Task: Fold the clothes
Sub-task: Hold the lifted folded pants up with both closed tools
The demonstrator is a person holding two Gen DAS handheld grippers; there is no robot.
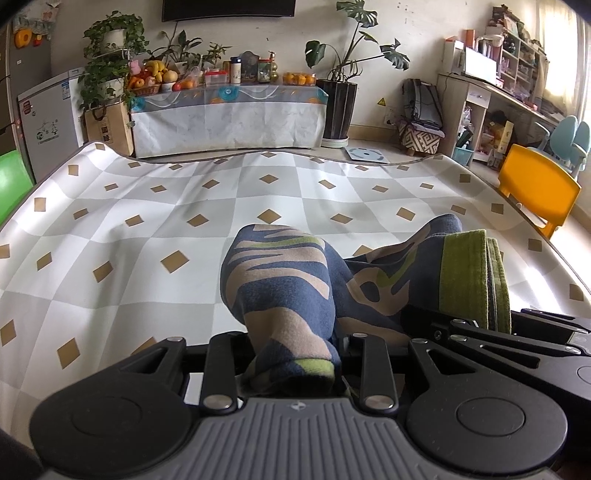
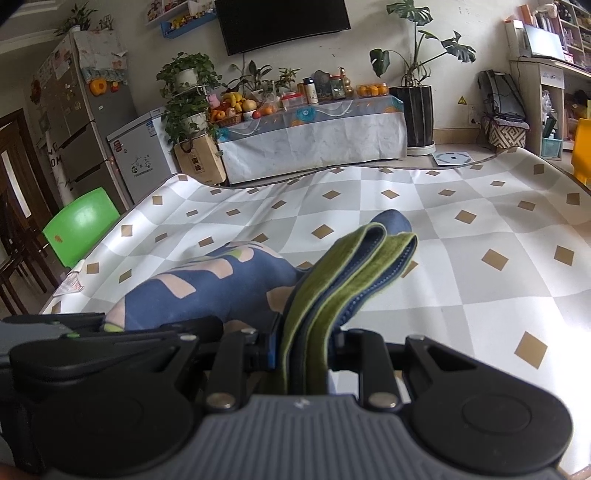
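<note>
Left gripper (image 1: pixel 295 363) is clamping a bunched fold of the garment (image 1: pixel 280 288), jaws narrowed on the fabric; the navy fleece with tan and lime stripes is bulging up out of the jaws toward 12 o'clock. Right gripper (image 2: pixel 306 363) is pinching the garment's green hem band (image 2: pixel 332 280), jaws narrowed on several stacked layers of green and navy edge, which are fanning out toward 1 o'clock.

In the left wrist view, the right gripper's black linkage is showing at 3 o'clock, just beside the left one, with the green band standing upright in it. In the right wrist view, the left gripper's body is showing at 9 o'clock, with the striped part of the garment lying between the two grippers.

The garment is sitting at the near edge of the tabletop (image 1: pixel 129 229), held up off it where gripped, the rest sagging onto the checkered cloth with tan diamonds. The far half of the tabletop is showing only the cloth.

Around it: yellow chair (image 1: pixel 535 192) at 2 o'clock in the left view, green chair (image 2: pixel 81 225) at 9 o'clock in the right view, a side table with fruit (image 2: pixel 236 107) and jars at 12 o'clock, a potted monstera (image 2: pixel 417 74) beside it, a dark wall TV (image 2: pixel 280 22) above.
</note>
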